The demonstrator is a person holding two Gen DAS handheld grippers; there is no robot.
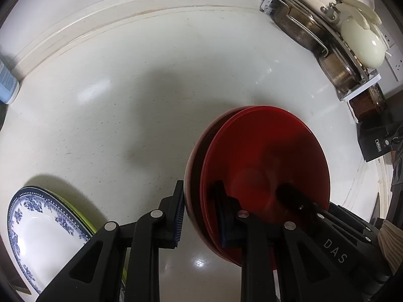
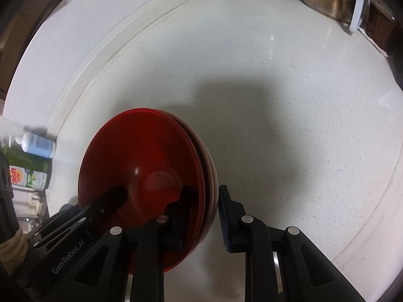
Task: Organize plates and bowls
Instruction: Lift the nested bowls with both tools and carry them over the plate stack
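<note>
While clamped on opposite rims, left gripper at nine o'clock and right gripper at three o'clock, both narrow, gripping stacked red bowls over white tabletop; blue-patterned plate at seven o'clock, dish rack at one.

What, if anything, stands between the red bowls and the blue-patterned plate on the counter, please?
Nothing visible does. Bare white counter lies between the stacked red bowls and the blue-patterned plate; both hand-held grippers grip the bowls' rims.
</note>
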